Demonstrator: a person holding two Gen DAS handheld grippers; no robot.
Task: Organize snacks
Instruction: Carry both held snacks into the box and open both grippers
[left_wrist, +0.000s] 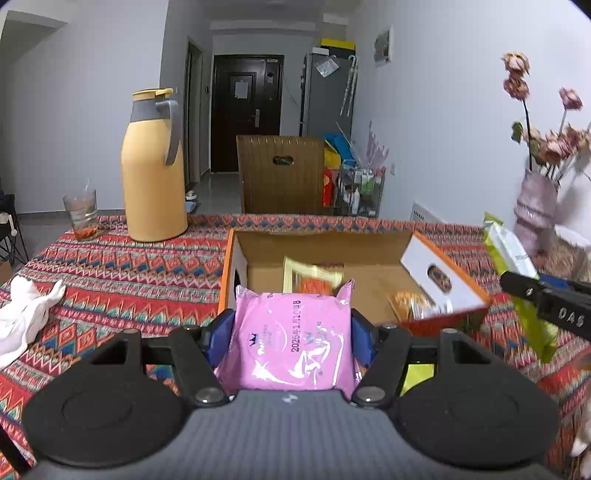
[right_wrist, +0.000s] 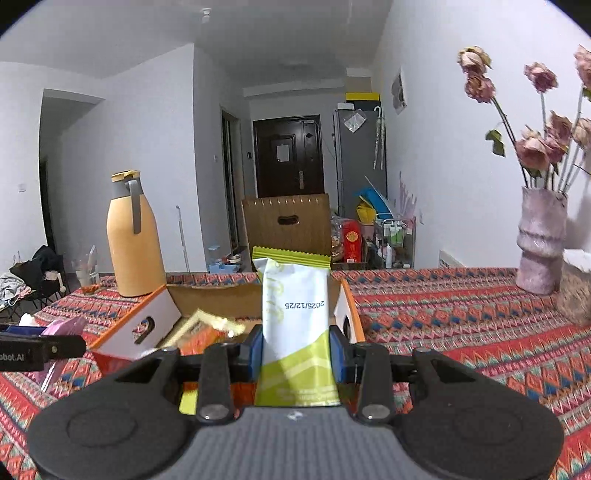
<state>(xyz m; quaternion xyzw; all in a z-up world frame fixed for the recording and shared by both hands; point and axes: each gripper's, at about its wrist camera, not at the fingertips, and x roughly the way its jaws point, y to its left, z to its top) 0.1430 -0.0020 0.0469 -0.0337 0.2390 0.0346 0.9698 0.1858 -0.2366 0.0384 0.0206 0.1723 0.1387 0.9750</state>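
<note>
left claw (left_wrist: 291, 332) | grips pink packet (left_wrist: 291, 339) | glossy, flat, date-stamped

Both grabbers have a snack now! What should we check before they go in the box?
1. Left gripper pinches the pink packet: ok.
2. Right gripper pinches the green and white packet: ok.
3. Cardboard box is open on top: ok.
4. Room left in the box: ok, bare floor shows beside the snacks inside.
5. The two grippers are apart: ok.
6. Packets hang clear above the box edge: cannot tell.
</note>
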